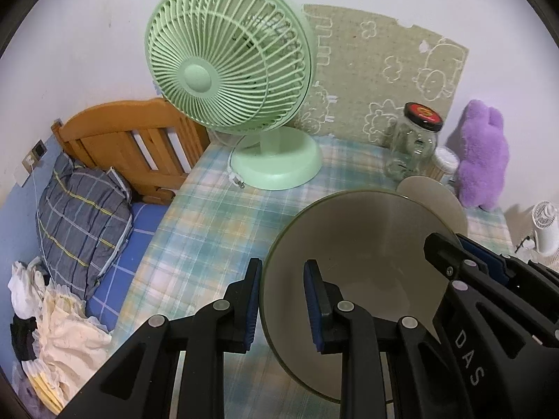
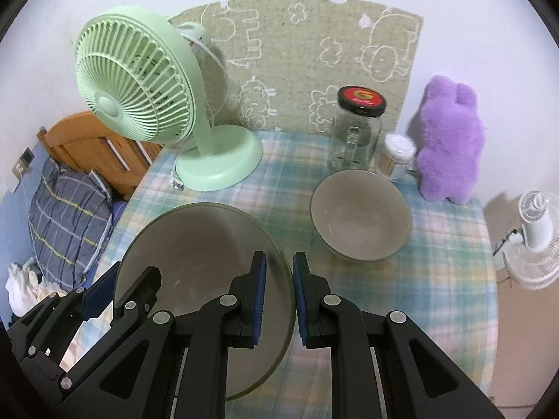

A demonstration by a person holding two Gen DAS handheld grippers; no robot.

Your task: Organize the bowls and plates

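Blue-padded and drawn almost closed, pinching the large bowl [image 1: 367,244] by its rim with the left gripper [image 1: 283,265], one pad outside the wall and the other inside. Clamping the opposite rim the same way with the right gripper [image 2: 279,258], jaws narrowed to a slit around the thin edge. Carrying the bowl between the two tools, tilted up toward both cameras, above the checked tablecloth [image 2: 436,296].

Hiding the bowl's base behind its own wall and the black fingers, so not showing whether the underside is touching the cloth. Cutting off the near rim under the gripper bodies in both wrist views. Covering most of the small bowl [image 2: 361,216] from the left tool's side, showing only a pale sliver beyond the far rim; showing it whole from the right tool, ahead and to the right of the fingers, upright on the cloth and apart from the large bowl.

Leaving bare cloth ahead of the left gripper up to the base of the green fan [image 1: 223,59]. Crowding the far right with a glass jar [image 2: 358,132], a small lidded container just beside it and a purple plush [image 2: 449,139], all close behind the small bowl. Dropping off left of the left tool at the table edge toward a pillow [image 1: 80,216], and right of the right tool toward a white fan [image 2: 534,223]
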